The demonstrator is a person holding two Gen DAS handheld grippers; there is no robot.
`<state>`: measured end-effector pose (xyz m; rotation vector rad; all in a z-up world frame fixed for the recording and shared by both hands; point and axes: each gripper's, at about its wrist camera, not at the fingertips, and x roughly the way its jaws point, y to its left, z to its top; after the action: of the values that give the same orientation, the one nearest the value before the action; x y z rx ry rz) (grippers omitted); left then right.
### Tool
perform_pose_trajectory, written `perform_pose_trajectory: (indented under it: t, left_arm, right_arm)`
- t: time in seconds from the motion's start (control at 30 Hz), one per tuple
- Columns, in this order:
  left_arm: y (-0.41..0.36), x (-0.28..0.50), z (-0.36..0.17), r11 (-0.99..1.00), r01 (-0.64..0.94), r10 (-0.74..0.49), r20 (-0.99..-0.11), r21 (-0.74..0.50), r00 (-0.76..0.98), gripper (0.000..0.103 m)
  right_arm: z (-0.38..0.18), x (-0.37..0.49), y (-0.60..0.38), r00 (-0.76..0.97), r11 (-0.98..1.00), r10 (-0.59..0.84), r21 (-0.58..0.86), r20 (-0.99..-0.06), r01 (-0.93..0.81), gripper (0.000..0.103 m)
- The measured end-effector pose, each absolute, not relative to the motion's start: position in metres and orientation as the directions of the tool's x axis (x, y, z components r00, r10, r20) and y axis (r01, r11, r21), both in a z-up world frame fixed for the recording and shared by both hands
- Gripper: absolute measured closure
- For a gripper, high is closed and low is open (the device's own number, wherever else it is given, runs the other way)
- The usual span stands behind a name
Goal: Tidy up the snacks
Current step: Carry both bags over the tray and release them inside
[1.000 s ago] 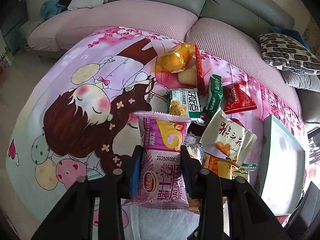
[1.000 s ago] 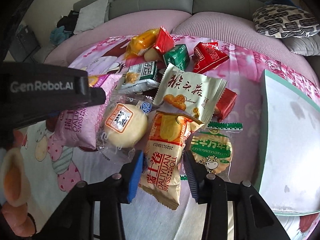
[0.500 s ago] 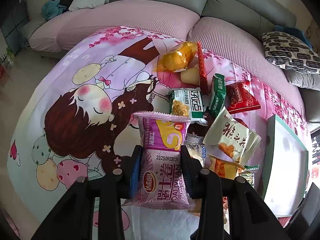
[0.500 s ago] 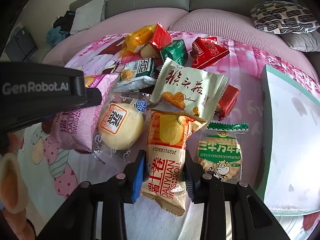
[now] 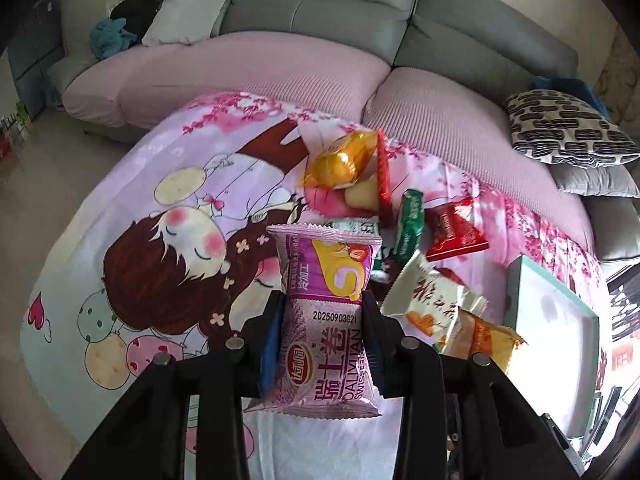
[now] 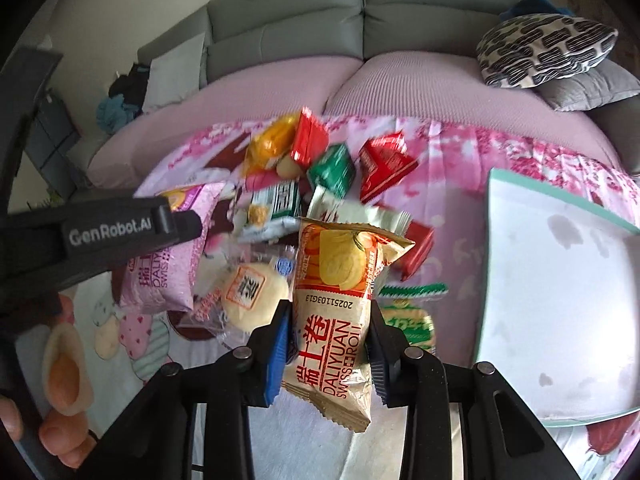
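A: Item one, left gripper [image 5: 323,340]?
B: Fingers clamped on the sides of a purple roll packet [image 5: 325,320], lengthwise, top end forward. Judged lifted clear of the pile for sorting.

A: Item two, right gripper [image 6: 329,344]?
B: Fingers clamped on an orange roll packet [image 6: 336,312], print upside down to the camera. It seems raised above the heap.

A: Why one in each?
B: Likely a matching pair, same maker, to go together.

A: Destination?
B: Probably the white tray [image 6: 568,320] with a teal rim, at the right, nothing in it.

A: Remaining stock?
B: A loose heap: red packets [image 6: 384,168], a green packet [image 6: 332,168], a round bun [image 6: 250,296], a cream packet [image 5: 432,300].

A: Surface, room?
B: A surface under a pink cartoon cloth [image 5: 160,240]; behind it, a grey sofa [image 5: 320,4] with pink seat covers and a patterned cushion [image 6: 544,48].
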<state>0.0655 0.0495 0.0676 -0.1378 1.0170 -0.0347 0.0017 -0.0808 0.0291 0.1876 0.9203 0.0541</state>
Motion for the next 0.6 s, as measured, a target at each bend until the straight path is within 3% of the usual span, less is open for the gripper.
perform_pose_trajectory:
  t: [0.27,0.6]
  left_arm:
    - [0.033,0.067,0.076,0.989,-0.001,-0.122,-0.820,-0.147,0.560,0.065]
    - [-0.040,0.070,0.081,0.966,0.192,-0.250,-0.797,-0.171,0.550,0.065]
  right_arm:
    - [0.046,-0.005,-0.112,0.635,0.974,0.090,0.201,-0.767,0.105,0.066]
    - [0.056,-0.016,-0.201,0.641,0.931,-0.041,0.204,-0.767,0.303,0.066]
